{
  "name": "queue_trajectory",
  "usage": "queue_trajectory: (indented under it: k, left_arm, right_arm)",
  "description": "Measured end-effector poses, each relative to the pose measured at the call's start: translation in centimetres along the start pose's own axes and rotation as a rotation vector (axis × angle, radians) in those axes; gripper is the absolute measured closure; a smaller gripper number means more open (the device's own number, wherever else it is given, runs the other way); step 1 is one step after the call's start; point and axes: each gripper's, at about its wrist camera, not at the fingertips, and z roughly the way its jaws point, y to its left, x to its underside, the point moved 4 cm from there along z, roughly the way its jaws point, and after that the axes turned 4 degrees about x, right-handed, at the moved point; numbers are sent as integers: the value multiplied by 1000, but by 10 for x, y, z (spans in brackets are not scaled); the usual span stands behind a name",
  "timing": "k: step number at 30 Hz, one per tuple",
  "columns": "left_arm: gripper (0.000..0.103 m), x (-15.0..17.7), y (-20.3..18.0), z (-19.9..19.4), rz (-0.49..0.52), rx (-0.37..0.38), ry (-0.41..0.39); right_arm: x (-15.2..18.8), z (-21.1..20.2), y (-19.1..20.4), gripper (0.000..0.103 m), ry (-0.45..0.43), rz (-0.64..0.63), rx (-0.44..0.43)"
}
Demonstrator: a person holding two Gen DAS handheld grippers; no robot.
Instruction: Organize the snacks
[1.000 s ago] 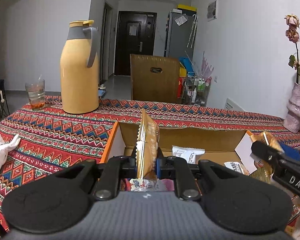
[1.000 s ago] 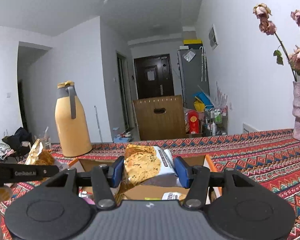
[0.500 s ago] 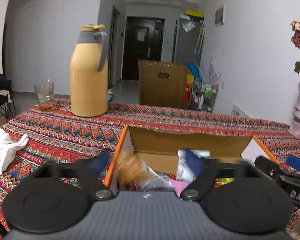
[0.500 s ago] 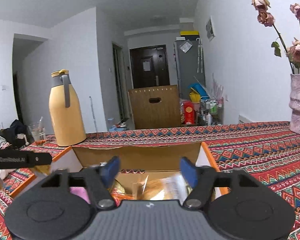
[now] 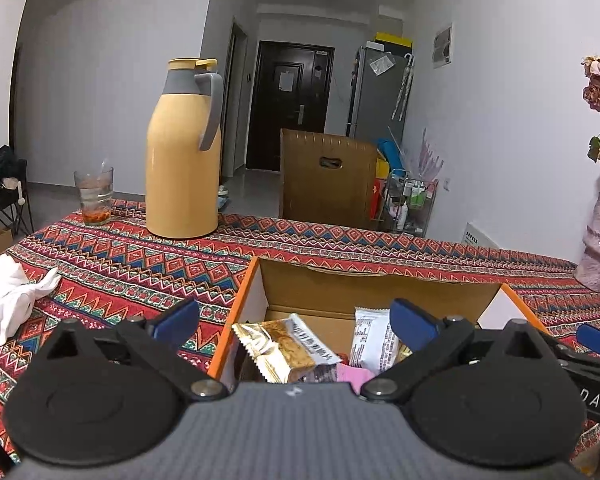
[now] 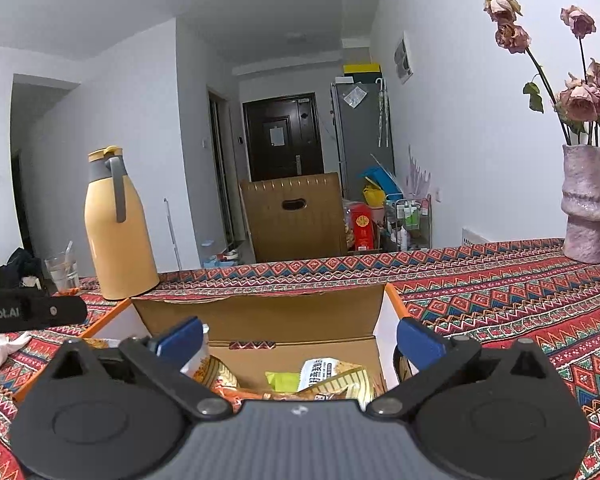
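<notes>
1. Left gripper hangs over the near edge of the cardboard box, blue fingertips spread wide, nothing between them.
2. Right gripper does the same at the box, fingers splayed apart and empty.
3. Snacks lie inside the box: a gold cracker packet sits at the near left in the left wrist view, with a white wrapper just to its right and something pink at the near edge.
4. The right wrist view shows a white-and-gold pack near the right wall, a green packet beside it, and an orange bag to the left.
5. The box stands open-topped on a patterned red tablecloth.
6. Far left on the cloth stands a yellow thermos, with a glass to its left.
7. A white cloth lies crumpled at the left edge.
8. Far right, a pink vase holds dried roses.
</notes>
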Motion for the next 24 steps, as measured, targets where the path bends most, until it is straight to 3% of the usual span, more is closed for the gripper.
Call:
queue_trajectory:
  k: [24]
  left_arm:
    - [0,1,-3,-1,0,-15,0]
  right_arm:
    - [-3,-3,-1,0,-10,2,-4]
